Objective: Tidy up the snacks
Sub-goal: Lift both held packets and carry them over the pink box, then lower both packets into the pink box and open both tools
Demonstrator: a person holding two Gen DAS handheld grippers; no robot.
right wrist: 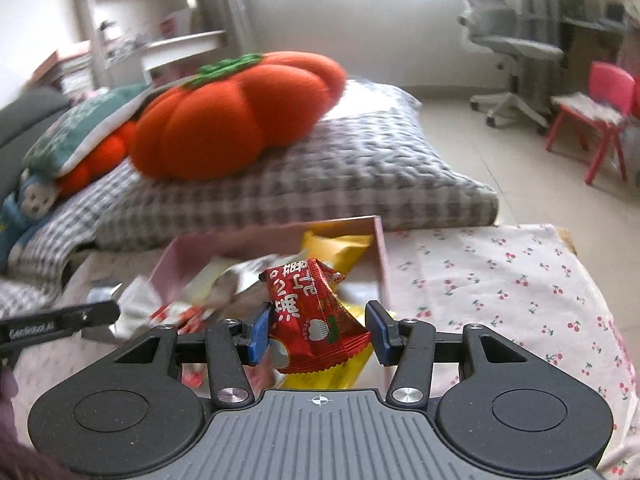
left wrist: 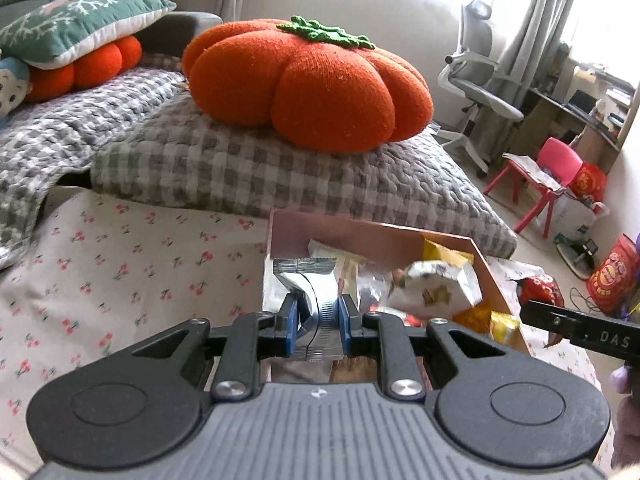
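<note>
A pink cardboard box (left wrist: 384, 232) of mixed snack packets sits on the cherry-print cloth (left wrist: 120, 272); it also shows in the right wrist view (right wrist: 264, 236). My left gripper (left wrist: 318, 316) is shut on a silver foil packet (left wrist: 308, 280) over the box's left end. My right gripper (right wrist: 320, 330) is open, its blue pads either side of a red snack packet (right wrist: 316, 316) with white characters that hangs loose between them above the box. Yellow packets (right wrist: 340, 248) and a white printed packet (left wrist: 436, 288) lie in the box. The right gripper's finger shows at the left wrist view's right edge (left wrist: 576, 324).
A large orange pumpkin cushion (left wrist: 312, 80) rests on a grey checked pillow (left wrist: 280, 168) just behind the box. More cushions (left wrist: 80, 28) lie far left. A grey office chair (left wrist: 476, 80), a pink child's chair (left wrist: 548, 176) and red bags (left wrist: 612, 276) stand on the floor to the right.
</note>
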